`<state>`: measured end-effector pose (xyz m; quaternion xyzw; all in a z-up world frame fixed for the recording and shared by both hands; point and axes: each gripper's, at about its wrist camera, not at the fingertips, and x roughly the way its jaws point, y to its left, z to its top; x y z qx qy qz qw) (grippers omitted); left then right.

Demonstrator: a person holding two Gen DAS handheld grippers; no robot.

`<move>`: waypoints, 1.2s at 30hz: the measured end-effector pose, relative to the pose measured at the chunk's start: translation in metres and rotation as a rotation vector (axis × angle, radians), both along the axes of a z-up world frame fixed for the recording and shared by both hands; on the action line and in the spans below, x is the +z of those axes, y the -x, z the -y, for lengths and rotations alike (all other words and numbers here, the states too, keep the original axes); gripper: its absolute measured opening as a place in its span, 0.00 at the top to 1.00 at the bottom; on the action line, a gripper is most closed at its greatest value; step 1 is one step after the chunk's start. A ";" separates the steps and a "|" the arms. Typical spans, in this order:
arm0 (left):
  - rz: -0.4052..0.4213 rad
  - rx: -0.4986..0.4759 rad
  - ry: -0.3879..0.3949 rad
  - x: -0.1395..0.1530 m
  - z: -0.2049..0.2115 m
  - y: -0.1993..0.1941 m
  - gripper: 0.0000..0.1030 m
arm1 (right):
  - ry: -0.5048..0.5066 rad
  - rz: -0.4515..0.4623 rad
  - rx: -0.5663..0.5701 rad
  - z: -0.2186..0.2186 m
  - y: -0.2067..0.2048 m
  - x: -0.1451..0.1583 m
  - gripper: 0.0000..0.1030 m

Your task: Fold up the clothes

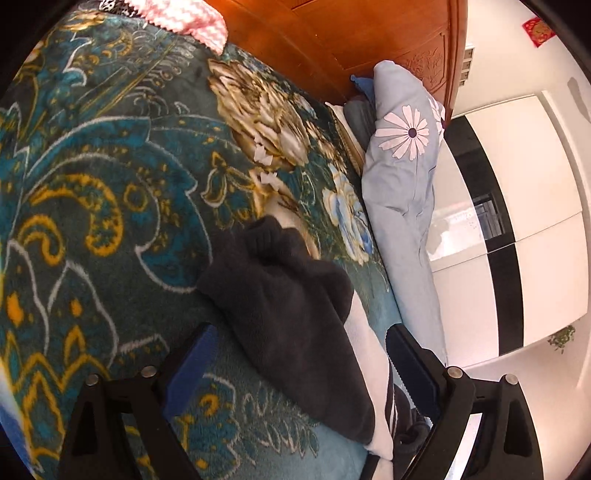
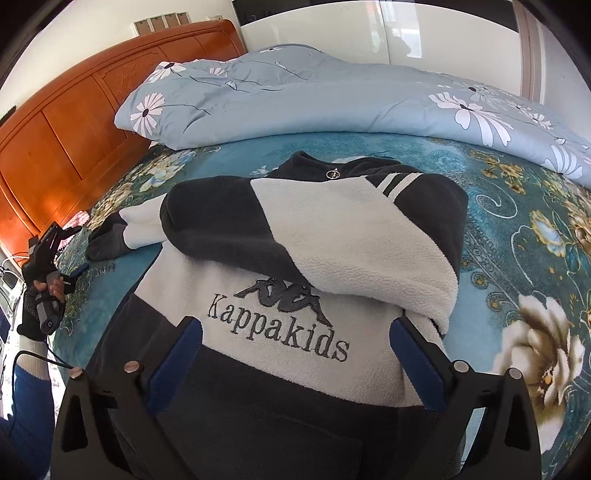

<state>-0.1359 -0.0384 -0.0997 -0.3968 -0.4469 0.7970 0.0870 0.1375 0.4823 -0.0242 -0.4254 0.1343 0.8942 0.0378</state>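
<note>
A black and white fleece sweater with "Kappakids" on its chest lies on the teal floral blanket. Its right sleeve is folded across the chest; its left sleeve stretches out to the left. My right gripper is open just above the sweater's lower front, holding nothing. In the left wrist view the dark sleeve end lies between the open fingers of my left gripper, which is not closed on it. The left gripper also shows in the right wrist view, held in a gloved hand beside the sleeve cuff.
A light blue flowered duvet is bunched along the far side of the bed, also seen in the left wrist view. An orange wooden headboard stands at the left. A pink and white cloth lies near the headboard. White wardrobe doors stand beyond.
</note>
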 end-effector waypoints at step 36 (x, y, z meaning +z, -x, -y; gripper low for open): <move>-0.399 -0.802 0.256 0.185 -0.398 -0.076 0.93 | 0.115 -0.131 -0.173 -0.095 -0.082 0.009 0.01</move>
